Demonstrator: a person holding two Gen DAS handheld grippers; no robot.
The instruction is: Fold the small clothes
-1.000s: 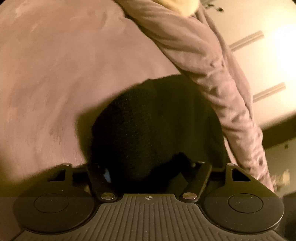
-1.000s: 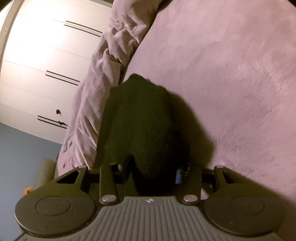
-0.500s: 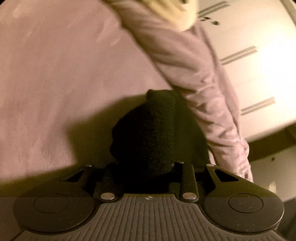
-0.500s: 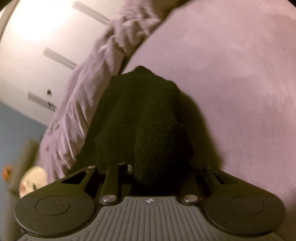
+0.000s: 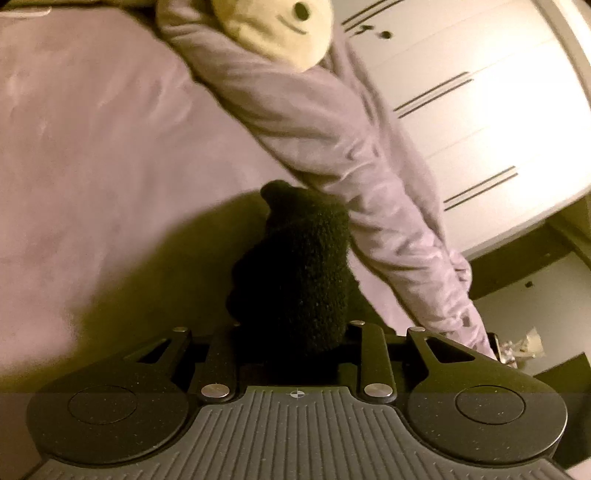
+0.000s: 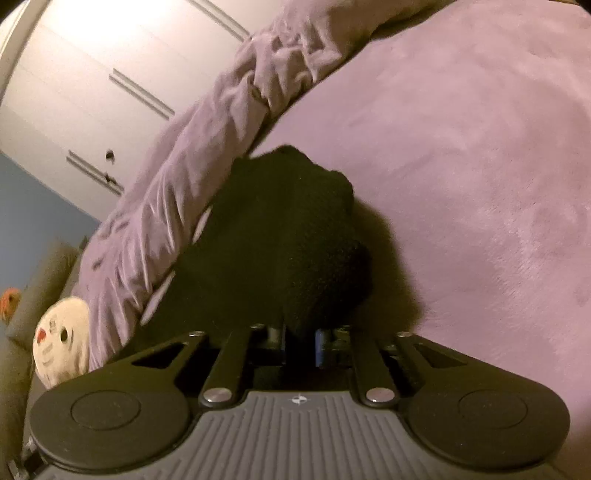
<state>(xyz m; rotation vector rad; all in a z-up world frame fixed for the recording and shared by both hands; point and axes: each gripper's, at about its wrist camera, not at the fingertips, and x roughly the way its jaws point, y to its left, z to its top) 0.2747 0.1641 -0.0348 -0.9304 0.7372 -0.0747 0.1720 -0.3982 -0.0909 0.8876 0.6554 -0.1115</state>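
A small black knitted garment (image 5: pixel 295 273) hangs bunched from my left gripper (image 5: pixel 295 332), which is shut on its near edge, above the purple bed cover (image 5: pixel 92 147). The fingertips are hidden under the cloth. In the right wrist view the same black garment (image 6: pixel 288 240) droops forward from my right gripper (image 6: pixel 299 336), which is shut on another part of its edge. The garment is lifted, with its shadow on the cover below.
A rolled purple blanket (image 5: pixel 351 155) lies along the bed's far edge, also in the right wrist view (image 6: pixel 184 177). A cream plush toy (image 5: pixel 273 29) rests at its end (image 6: pixel 61 336). White wardrobe doors (image 5: pixel 461 92) stand beyond the bed.
Both grippers have closed in on the black garment and raised it. The cloth has gone from spread wide to a narrow bunch, and both views have tilted towards the wardrobe.
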